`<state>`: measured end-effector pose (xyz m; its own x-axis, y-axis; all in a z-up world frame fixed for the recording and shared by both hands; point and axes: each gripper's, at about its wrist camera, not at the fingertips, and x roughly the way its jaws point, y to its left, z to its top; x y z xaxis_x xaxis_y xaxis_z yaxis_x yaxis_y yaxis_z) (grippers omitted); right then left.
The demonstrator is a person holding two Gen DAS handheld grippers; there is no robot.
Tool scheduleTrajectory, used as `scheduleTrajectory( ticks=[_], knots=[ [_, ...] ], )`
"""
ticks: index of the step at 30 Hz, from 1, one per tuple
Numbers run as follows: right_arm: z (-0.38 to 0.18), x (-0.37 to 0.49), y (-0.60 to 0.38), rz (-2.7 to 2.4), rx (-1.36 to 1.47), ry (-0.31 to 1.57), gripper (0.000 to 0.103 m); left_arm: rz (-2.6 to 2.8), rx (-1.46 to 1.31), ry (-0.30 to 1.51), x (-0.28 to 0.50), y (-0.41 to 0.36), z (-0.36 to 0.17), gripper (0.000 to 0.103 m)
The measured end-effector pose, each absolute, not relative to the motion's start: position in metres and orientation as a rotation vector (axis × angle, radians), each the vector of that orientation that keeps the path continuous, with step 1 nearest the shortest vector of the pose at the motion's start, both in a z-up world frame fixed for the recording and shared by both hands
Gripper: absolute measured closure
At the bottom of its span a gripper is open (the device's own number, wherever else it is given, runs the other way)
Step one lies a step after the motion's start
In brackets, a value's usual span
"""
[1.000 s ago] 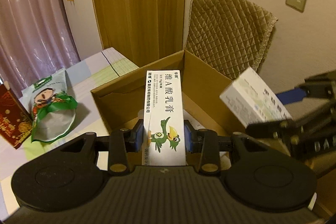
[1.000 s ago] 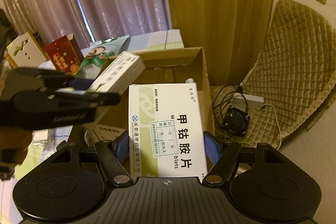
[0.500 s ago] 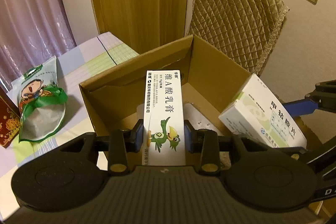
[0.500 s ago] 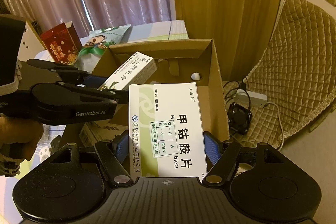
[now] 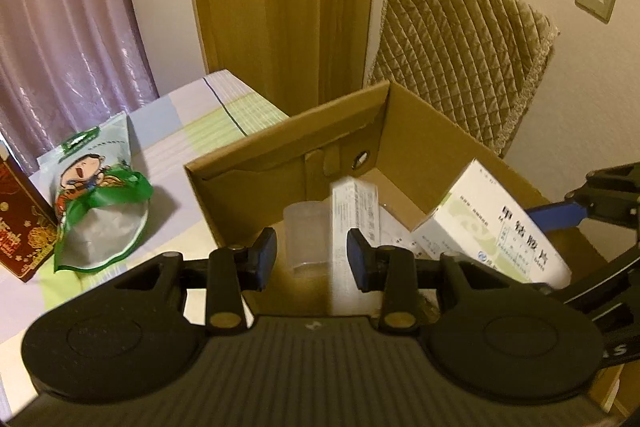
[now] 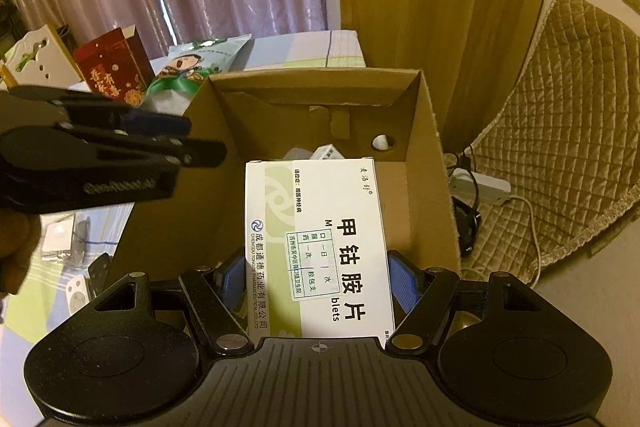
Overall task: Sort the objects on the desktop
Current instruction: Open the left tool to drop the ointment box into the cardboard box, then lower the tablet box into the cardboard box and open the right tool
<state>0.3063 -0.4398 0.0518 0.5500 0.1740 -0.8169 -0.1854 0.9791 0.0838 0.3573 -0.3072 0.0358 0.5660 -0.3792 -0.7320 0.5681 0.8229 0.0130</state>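
An open cardboard box (image 5: 288,143) stands at the table's edge. My left gripper (image 5: 312,255) hangs over it, jaws apart and gripping nothing. The long white ointment box (image 5: 354,227) shows blurred below them, inside the cardboard box, beside a clear plastic cup (image 5: 306,227). My right gripper (image 6: 316,279) is shut on a white-and-green tablet box (image 6: 320,247), held over the cardboard box (image 6: 316,87). The left wrist view shows the same tablet box (image 5: 496,223) at the right. In the right wrist view the left gripper (image 6: 200,143) holds nothing.
A green-and-white snack bag (image 5: 100,195) and a red carton (image 5: 20,223) lie on the table left of the cardboard box. A chair with a quilted cover (image 5: 460,43) stands behind it. A power strip with cables (image 6: 484,187) lies on the floor.
The ointment box has left my left gripper and dropped into the cardboard box. Both grippers moved closer over the box, the right one still holding the tablet box.
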Motion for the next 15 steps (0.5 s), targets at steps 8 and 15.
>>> scheduleTrajectory(
  ticks=[8,15],
  knots=[
    [0.036,0.309,-0.428,0.231,-0.007,1.009,0.032,-0.539,0.244,0.775,0.352,-0.293,0.048,0.070],
    [0.021,0.309,-0.425,0.240,0.005,1.047,0.032,-0.525,0.236,0.778,0.344,-0.285,0.050,0.070]
  ],
)
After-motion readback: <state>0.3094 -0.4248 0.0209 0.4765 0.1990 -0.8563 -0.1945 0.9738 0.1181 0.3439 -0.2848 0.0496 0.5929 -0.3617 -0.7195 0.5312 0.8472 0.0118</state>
